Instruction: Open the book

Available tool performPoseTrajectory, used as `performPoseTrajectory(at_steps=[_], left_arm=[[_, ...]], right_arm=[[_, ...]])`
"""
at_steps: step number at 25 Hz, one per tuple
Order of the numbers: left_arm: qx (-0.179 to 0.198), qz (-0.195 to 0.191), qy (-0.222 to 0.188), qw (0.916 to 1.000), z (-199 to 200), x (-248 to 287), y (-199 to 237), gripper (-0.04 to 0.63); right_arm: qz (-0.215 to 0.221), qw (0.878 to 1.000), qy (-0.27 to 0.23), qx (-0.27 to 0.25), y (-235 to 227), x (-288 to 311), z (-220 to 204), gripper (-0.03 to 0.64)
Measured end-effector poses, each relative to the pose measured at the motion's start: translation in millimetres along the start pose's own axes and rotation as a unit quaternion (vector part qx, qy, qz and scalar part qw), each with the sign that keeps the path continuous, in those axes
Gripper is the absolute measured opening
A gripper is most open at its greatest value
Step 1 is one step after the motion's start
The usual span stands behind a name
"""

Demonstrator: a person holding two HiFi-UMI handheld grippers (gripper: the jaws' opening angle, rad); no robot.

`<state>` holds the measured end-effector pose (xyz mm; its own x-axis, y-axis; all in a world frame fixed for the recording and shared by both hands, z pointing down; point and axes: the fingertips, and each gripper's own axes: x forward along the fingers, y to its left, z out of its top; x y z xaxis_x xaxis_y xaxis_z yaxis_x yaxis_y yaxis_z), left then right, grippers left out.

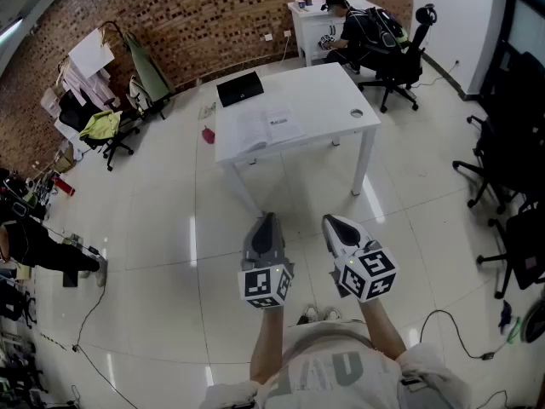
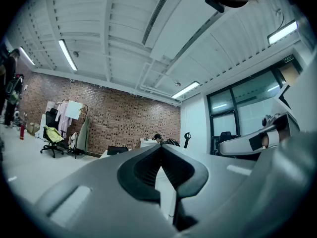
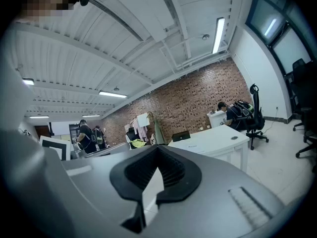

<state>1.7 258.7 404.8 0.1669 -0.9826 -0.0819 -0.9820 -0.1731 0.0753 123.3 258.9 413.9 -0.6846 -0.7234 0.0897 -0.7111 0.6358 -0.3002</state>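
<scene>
Out on the glossy pale tiled floor (image 1: 170,228), well apart from the white rectangular bench (image 1: 336,92), I hold both grippers level in front of me, side by side. The left gripper (image 1: 266,222) has its jaws together with nothing between them. The right gripper (image 1: 334,224) is the same, pads meeting and empty.

The task's thing, a thin white book (image 1: 268,128), lies flat near the middle of the bench. It is just in front of a black rectangular slab (image 1: 240,89), which could be a laptop or a folder; I cannot tell which. From this far the book looks like pale spread pages, and I cannot make out whether a cover lies over them.

I judge that no work on the book is in hand: this is the walk-up. The next move calls for reaching the bench's near edge and parting one pair of jaws. Those jaws then go in low at the book's free edge to slip under the cover, with the other gripper ready to pin the spine side.
</scene>
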Motion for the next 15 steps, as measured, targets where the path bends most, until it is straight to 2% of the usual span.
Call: performPoseTrajectory(at_steps=[10,15], left_arm=[[-0.002,0.003,0.005,1.0000,-3.8,7.5,-11.2,0.018],[-0.012,0.019,0.008,0.9997,-11.9,3.9,-10.4,0.018]], right_arm=[[0.008,1.000,0.002,-0.002,-11.1,-3.7,2.4,0.003],[0.037,0.998,0.026,-0.034,-5.6,-3.4,-8.9,0.003]])
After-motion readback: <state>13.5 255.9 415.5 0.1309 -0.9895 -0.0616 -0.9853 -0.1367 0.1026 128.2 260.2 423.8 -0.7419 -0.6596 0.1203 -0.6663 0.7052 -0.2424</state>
